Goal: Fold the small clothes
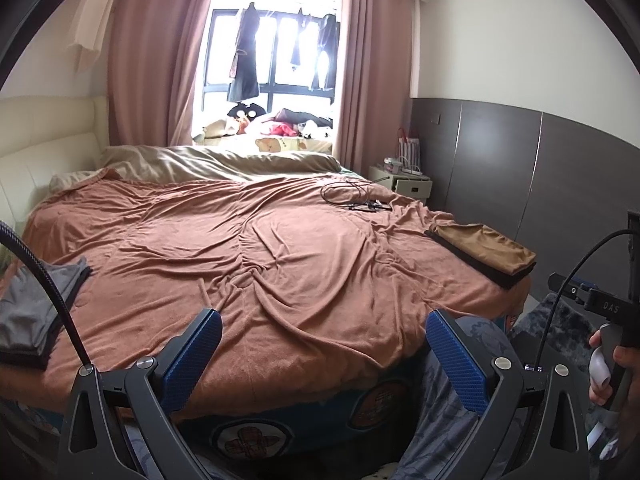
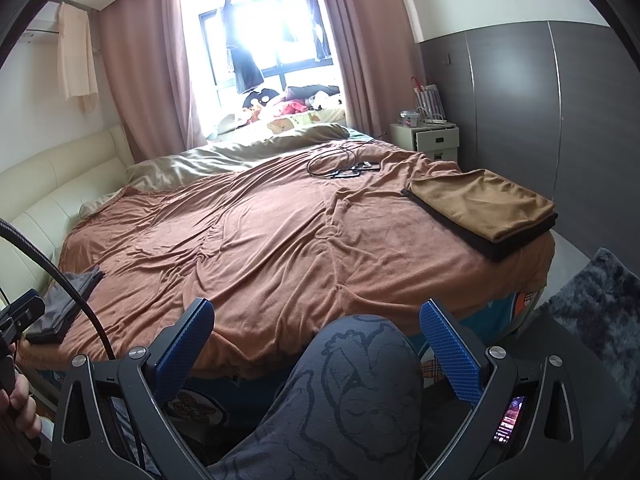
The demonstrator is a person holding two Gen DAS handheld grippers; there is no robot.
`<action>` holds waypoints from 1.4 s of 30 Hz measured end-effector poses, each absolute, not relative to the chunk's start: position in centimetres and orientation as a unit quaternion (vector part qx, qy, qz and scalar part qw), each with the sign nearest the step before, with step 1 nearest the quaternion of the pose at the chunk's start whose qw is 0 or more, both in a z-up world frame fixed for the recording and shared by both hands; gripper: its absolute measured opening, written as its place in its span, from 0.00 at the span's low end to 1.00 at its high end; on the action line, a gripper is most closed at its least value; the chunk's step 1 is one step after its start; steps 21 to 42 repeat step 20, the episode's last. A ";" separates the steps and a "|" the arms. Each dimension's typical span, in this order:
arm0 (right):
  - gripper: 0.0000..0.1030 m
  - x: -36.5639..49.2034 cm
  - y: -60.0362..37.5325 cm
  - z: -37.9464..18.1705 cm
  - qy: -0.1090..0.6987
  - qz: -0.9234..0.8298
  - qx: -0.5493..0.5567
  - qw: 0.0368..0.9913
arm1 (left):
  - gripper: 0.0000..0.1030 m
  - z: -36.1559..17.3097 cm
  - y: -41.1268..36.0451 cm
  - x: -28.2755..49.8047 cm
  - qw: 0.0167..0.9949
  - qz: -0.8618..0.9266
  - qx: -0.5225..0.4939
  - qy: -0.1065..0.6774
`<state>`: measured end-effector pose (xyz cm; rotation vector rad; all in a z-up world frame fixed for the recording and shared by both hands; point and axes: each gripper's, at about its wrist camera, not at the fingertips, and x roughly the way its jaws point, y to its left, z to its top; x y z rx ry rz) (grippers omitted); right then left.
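Both tools hang at the foot of the bed, spread with a rumpled rust-brown fleece blanket (image 1: 256, 248). The left hand-held gripper (image 1: 324, 354) gapes wide with nothing between its blue pads; so does the right hand-held gripper (image 2: 318, 344) (a patterned grey trouser knee (image 2: 360, 380) shows beneath it). A folded tan cloth on a black one (image 2: 486, 204) lies at the blanket's right edge, a folded grey garment stack (image 1: 34, 312) at its left.

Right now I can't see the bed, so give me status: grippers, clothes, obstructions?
Left gripper open, empty. Right gripper open, empty. Tan-on-black folded stack right edge, grey stack left. Coiled cable far side.
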<state>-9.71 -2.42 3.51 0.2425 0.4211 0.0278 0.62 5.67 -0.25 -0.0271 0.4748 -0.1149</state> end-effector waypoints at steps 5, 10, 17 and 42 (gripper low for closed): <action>1.00 -9.6 -2.5 3.5 0.209 0.013 0.120 0.970 | 1.00 -0.3 5.6 0.5 0.970 -0.057 -0.014 0.235; 1.00 -9.6 -2.5 3.4 0.210 0.015 0.123 0.970 | 1.00 -0.3 5.5 0.5 0.970 -0.058 -0.014 0.235; 1.00 -9.4 -2.7 3.3 0.211 0.014 0.122 0.970 | 1.00 -0.5 4.8 0.5 0.970 -0.061 -0.008 0.236; 1.00 -9.4 -2.8 3.2 0.213 0.014 0.126 0.969 | 1.00 -0.4 4.6 0.4 0.970 -0.059 -0.007 0.235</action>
